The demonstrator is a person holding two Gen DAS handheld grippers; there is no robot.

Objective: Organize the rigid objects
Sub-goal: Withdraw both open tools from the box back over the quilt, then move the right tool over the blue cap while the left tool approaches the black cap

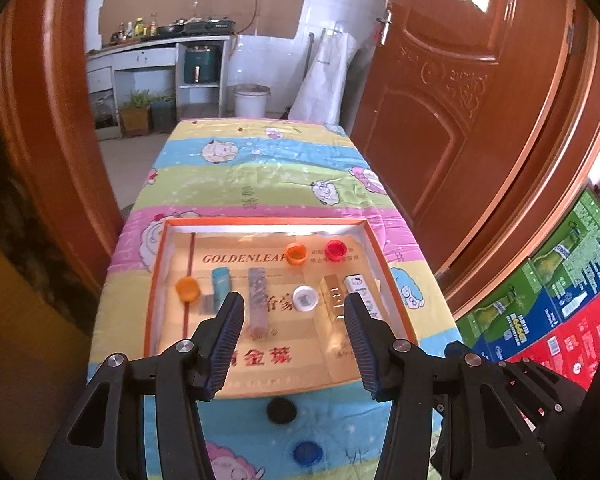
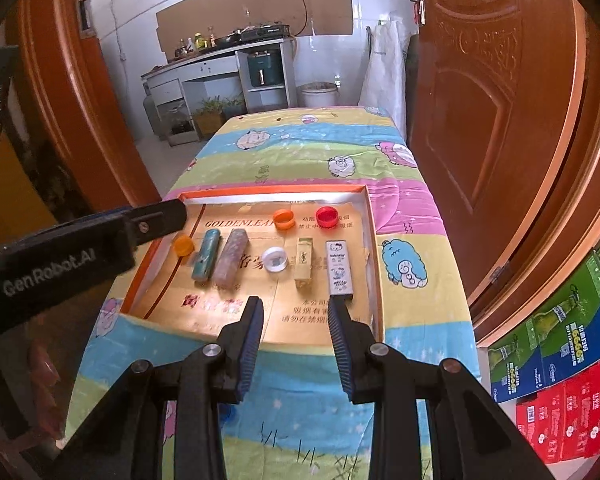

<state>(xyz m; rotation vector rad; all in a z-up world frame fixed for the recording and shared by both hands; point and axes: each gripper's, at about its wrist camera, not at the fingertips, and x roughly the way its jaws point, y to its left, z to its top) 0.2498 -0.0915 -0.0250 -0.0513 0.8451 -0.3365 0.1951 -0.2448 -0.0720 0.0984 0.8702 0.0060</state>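
Orange-rimmed, the shallow cardboard tray [image 2: 374, 248] on the cartoon-print cloth [image 2: 412, 280] already holds four bottle caps, a white ring and four lighters in rough rows. Both the left gripper [image 1: 294, 312] and right gripper [image 2: 296, 312] hover above its near edge with jaws apart and nothing between them. Sorting looks nearly finished: a black round cap [image 1: 281, 410] and a blue round cap [image 1: 308, 453] lie outside on the cloth, so the next move calls for lowering onto one.
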